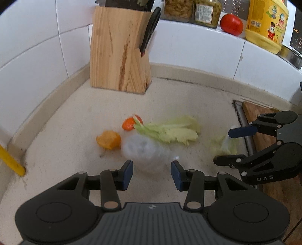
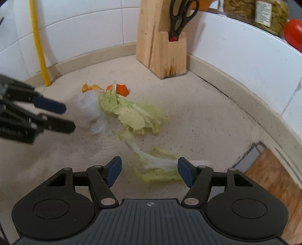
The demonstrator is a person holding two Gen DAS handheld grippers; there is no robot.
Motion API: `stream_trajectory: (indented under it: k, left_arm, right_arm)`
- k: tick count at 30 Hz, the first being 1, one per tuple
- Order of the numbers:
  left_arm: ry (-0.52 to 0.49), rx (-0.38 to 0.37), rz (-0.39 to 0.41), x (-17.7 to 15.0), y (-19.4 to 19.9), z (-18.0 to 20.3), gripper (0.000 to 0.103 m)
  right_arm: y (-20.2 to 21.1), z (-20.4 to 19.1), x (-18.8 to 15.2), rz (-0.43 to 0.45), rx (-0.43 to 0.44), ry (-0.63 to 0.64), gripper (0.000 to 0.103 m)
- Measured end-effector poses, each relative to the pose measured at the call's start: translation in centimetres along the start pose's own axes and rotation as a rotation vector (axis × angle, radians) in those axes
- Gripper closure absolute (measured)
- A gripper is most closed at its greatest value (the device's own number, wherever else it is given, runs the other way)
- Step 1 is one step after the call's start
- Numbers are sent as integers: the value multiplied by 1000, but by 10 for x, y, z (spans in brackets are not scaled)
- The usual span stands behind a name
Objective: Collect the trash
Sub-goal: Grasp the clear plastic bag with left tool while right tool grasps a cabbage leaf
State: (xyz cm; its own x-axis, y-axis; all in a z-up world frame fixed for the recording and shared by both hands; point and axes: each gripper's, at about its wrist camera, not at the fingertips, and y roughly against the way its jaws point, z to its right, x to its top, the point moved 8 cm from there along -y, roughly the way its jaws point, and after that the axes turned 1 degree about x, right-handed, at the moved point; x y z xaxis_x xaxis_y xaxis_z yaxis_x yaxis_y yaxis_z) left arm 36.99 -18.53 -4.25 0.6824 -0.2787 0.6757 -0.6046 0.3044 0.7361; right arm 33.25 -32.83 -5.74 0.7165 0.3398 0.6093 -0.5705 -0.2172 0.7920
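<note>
Several scraps litter speckled beige counter beneath white tiles.

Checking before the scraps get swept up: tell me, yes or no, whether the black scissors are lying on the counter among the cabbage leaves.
No. The black scissors stand slotted in the wooden knife block, apart from the cabbage leaves.

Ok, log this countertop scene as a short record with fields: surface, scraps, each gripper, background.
surface: speckled beige countertop
scraps: pale green cabbage leaves; second cabbage leaf with white stem; orange peel pieces; crumpled clear plastic bag
left gripper: open, the bag just beyond its pads, contact unclear
right gripper: open, jaws either side of the white-stemmed leaf
background: wooden knife block holding black-handled scissors; red tomato on the ledge
</note>
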Motion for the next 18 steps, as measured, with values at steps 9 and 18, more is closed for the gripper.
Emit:
stream_trajectory:
  k: [9, 18]
  left_arm:
    - [52, -7, -27, 16, -40, -16, 62]
    - [9, 87, -28, 17, -55, -21, 71]
  right_arm:
    - [-1, 8, 3, -3, 15, 7, 26]
    - [0, 23, 7, -8, -48, -67, 63]
